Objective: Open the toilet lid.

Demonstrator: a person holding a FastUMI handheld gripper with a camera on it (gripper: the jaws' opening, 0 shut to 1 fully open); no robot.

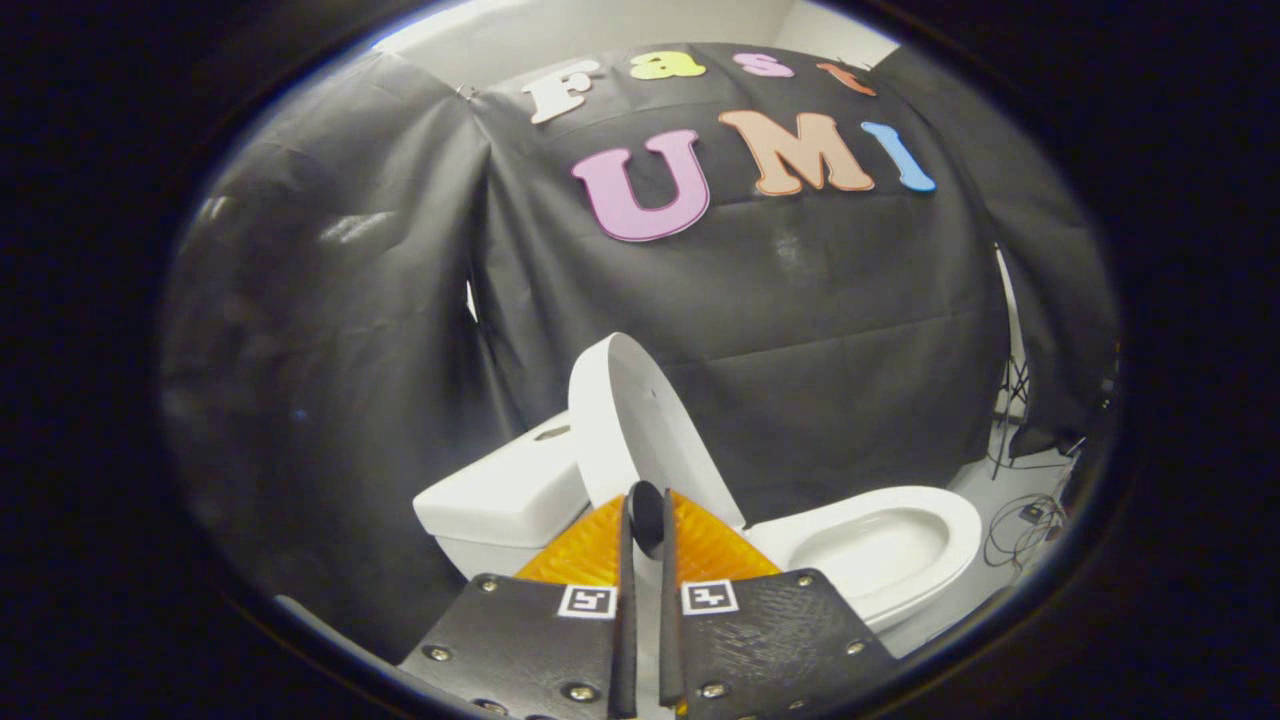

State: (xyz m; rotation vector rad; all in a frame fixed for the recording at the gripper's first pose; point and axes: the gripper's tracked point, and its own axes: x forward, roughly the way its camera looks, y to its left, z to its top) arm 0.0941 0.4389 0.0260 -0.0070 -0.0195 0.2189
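White toilet lid (625,420) is seen raised nearly upright, just ahead of the gripper (645,525) and leaning back toward the tank (505,495).

Gripper fingers are brought almost together — only a thin slit is left, and whether the lid's lower edge is pinched there cannot be told. The lid's long axis runs up and slightly left from the fingertips; the open seat (880,545) lies beyond, to the right. The hinge is hidden.

lid (640,420) upright | gripper (646,520) fingers nearly closed at its edge | seat (880,545) exposed
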